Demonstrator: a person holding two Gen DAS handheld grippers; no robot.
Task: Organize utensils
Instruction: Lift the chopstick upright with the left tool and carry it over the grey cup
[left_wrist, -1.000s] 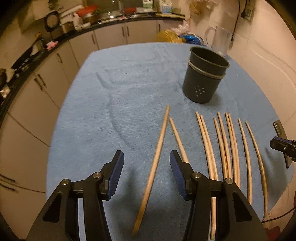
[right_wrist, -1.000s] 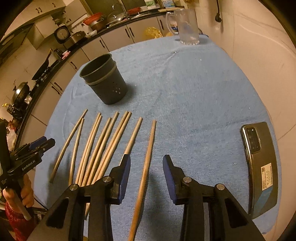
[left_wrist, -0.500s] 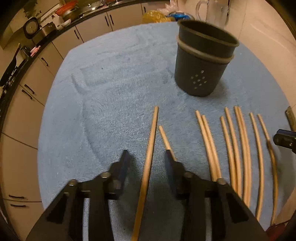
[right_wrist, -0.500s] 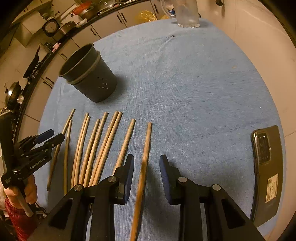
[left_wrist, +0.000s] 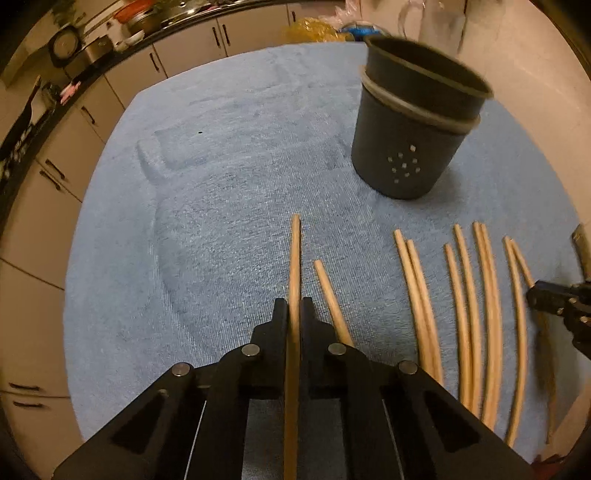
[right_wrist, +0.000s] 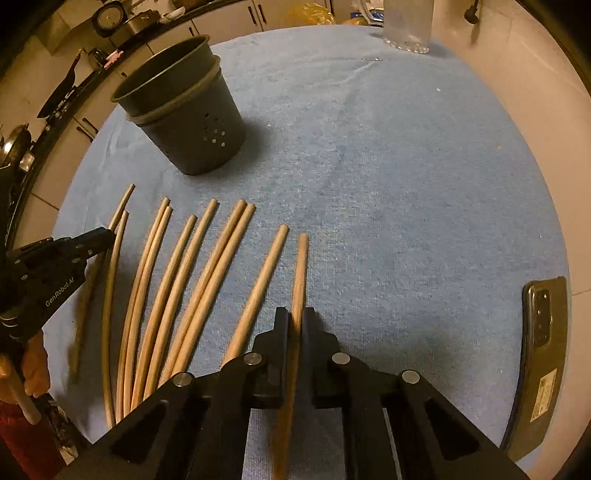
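Several wooden chopsticks lie in a row on a blue towel (left_wrist: 221, 192). My left gripper (left_wrist: 294, 308) is shut on the leftmost chopstick (left_wrist: 294, 258), which runs forward between its jaws. My right gripper (right_wrist: 295, 317) is shut on the rightmost chopstick (right_wrist: 300, 269). A dark grey utensil holder (left_wrist: 410, 136) stands upright and empty beyond the row; it also shows in the right wrist view (right_wrist: 184, 114). The other chopsticks (right_wrist: 177, 288) lie loose between the two grippers. The left gripper shows at the left edge of the right wrist view (right_wrist: 99, 238).
A phone (right_wrist: 543, 354) lies at the towel's right edge. A glass pitcher (right_wrist: 406, 22) stands at the far end of the table. Kitchen cabinets and a cluttered counter (left_wrist: 92, 74) run along the left and back.
Both grippers moved forward and down over the end chopsticks and closed on them; they were open a second ago.
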